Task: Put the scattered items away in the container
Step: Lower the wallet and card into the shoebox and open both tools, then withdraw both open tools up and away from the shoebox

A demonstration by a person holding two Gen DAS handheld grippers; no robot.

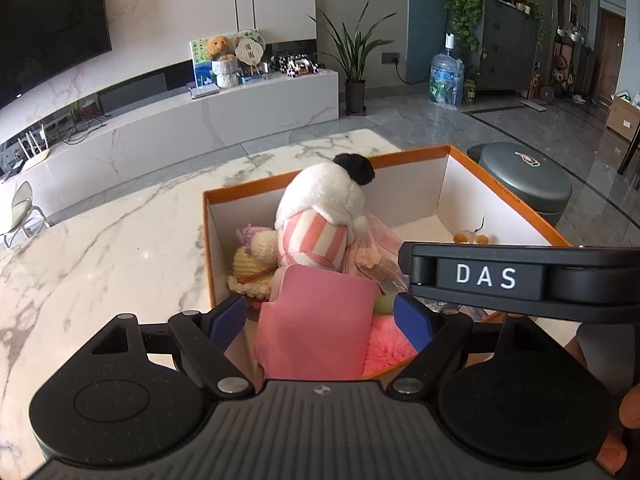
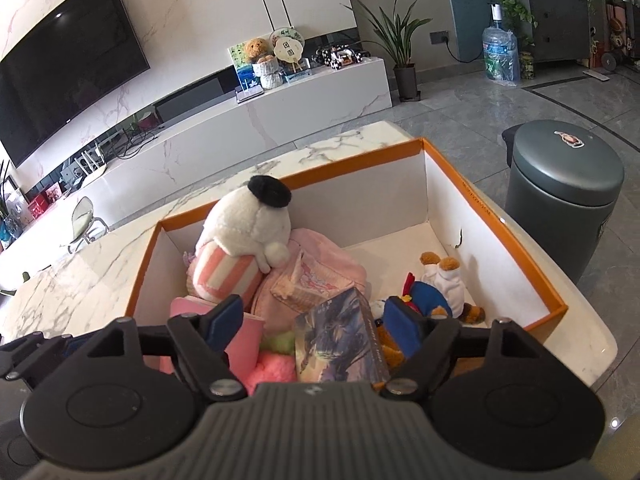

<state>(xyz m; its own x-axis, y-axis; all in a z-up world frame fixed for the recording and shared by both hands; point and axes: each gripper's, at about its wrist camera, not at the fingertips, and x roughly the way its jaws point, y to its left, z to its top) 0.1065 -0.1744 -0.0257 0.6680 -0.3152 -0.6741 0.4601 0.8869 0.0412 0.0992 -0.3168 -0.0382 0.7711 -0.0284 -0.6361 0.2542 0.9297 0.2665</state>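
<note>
An orange-rimmed cardboard box (image 1: pixel 440 184) (image 2: pixel 460 184) stands on the marble table and holds a white plush with a black cap (image 1: pixel 324 200) (image 2: pixel 248 220), pink cloth (image 2: pixel 320 268), a crocheted doll (image 1: pixel 256 256), a small bear (image 2: pixel 444 276) and a fluffy pink toy (image 1: pixel 388 344). My left gripper (image 1: pixel 320 320) is open above the box's near end, with a pink card holder (image 1: pixel 316 320) between its fingers, untouched. My right gripper (image 2: pixel 316 320) is open over the box, with a blue illustrated box (image 2: pixel 340 340) between its fingers. The right gripper's body crosses the left wrist view.
The marble table (image 1: pixel 100 248) stretches left of the box. A grey round bin (image 2: pixel 564 184) stands on the floor to the right. A white TV console (image 1: pixel 200 120), a potted plant (image 1: pixel 354 64) and a water bottle (image 1: pixel 446 76) lie beyond.
</note>
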